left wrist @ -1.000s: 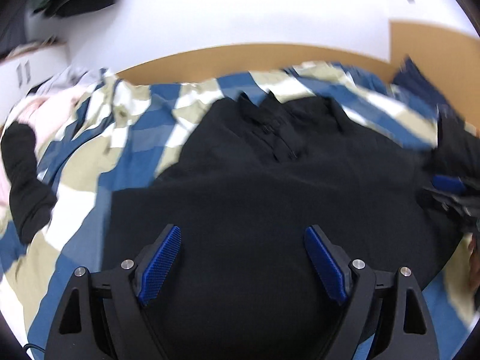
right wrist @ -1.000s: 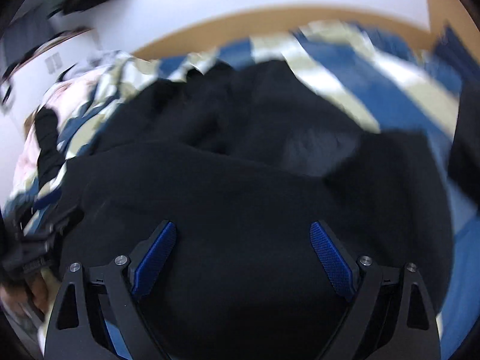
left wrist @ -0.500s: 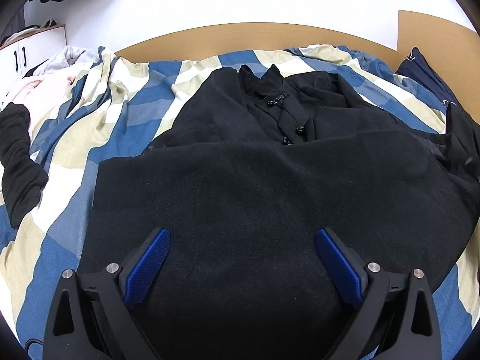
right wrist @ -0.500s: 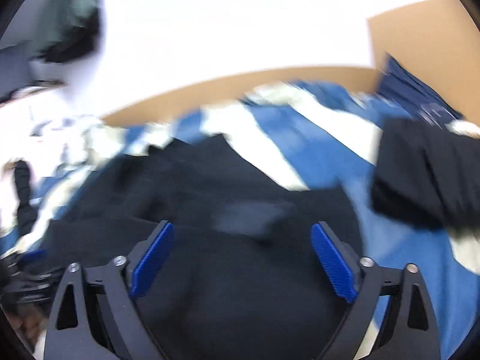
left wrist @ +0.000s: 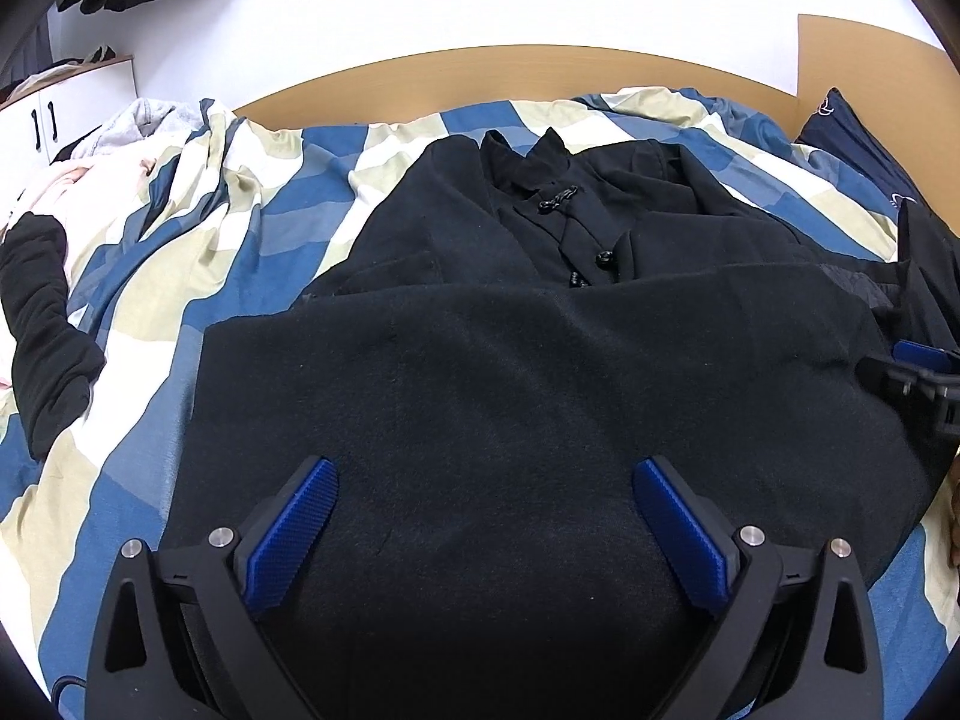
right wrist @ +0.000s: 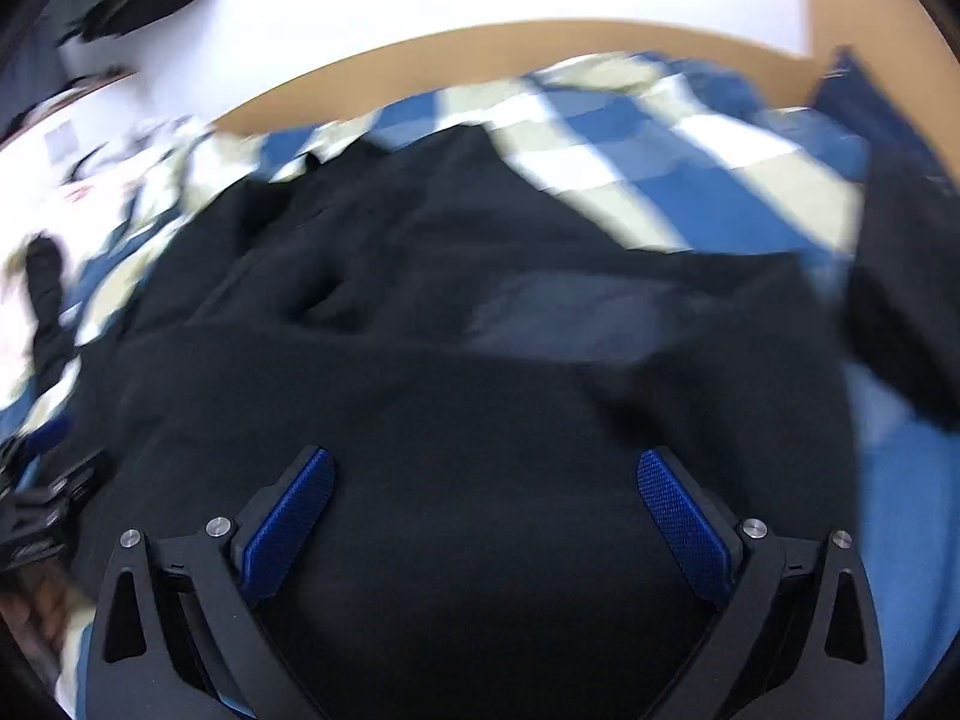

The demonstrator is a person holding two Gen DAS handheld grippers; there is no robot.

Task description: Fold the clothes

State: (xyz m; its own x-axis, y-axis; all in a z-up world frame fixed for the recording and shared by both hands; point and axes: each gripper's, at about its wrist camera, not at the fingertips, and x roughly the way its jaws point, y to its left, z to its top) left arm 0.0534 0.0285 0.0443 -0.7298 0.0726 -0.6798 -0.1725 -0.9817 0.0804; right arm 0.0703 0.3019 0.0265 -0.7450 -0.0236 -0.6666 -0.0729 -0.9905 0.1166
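Note:
A black coat (left wrist: 528, 372) lies on the checked bedcover, its lower half folded up over the buttoned front, collar (left wrist: 528, 162) toward the headboard. My left gripper (left wrist: 483, 516) hovers open above the folded part, nothing between its blue pads. The right gripper (left wrist: 918, 372) shows at that view's right edge beside the coat's side. In the blurred right wrist view the same coat (right wrist: 480, 396) fills the middle, and my right gripper (right wrist: 483, 510) is open over it, holding nothing. The left gripper (right wrist: 42, 510) appears at that view's left edge.
A blue, cream and white checked bedcover (left wrist: 180, 276) spreads under everything. A black garment (left wrist: 48, 330) and pale clothes (left wrist: 90, 174) lie at the left. Dark clothes (left wrist: 924, 264) sit at the right by a navy item (left wrist: 852, 138). A wooden headboard (left wrist: 540, 69) lines the back.
The left view has steadied with the coat's lower half lying folded over the front. The right gripper swung up toward the right, then back down over the coat.

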